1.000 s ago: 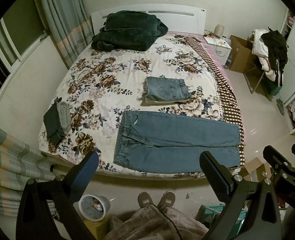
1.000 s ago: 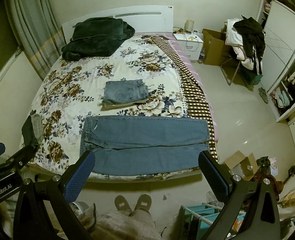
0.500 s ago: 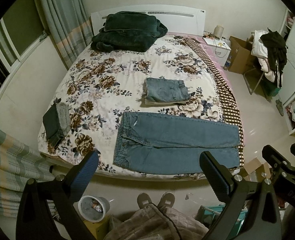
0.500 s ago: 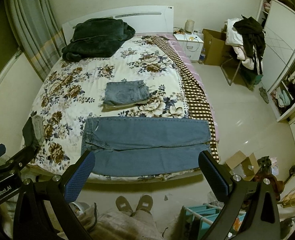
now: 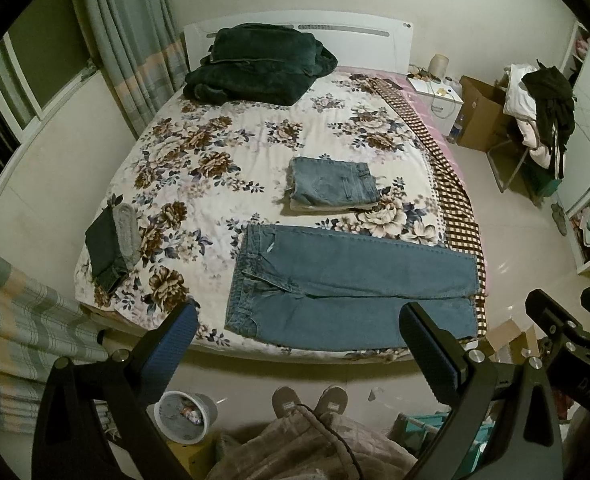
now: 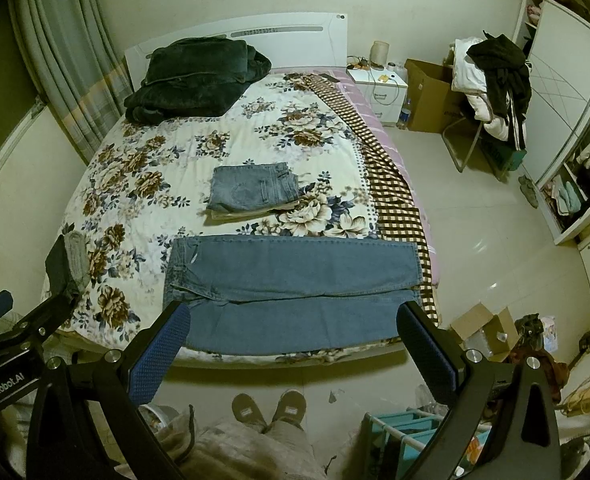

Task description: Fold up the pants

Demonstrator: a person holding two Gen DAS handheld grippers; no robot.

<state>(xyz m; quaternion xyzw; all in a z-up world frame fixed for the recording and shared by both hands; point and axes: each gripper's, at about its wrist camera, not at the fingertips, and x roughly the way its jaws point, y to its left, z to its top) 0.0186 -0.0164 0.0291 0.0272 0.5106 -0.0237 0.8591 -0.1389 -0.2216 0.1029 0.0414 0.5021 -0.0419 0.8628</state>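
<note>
Denim blue pants [image 5: 347,284] flat on floral bedspread [image 5: 199,168] | folded jeans stack [image 5: 333,184] beyond | left gripper [image 5: 299,344], right gripper [image 6: 295,340] spread wide, empty, above bed edge.

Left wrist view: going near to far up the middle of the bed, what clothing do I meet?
Flat-spread blue denim jeans → small folded stack of blue jeans → bulky dark green plush blanket by the white headboard.

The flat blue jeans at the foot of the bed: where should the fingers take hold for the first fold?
Probably the near long edge of the flat blue jeans, approached from the foot of the bed. Both legs lie spread side by side, waistband left, hems right. One open gripper near each end could lift the near leg over the far one.
</note>
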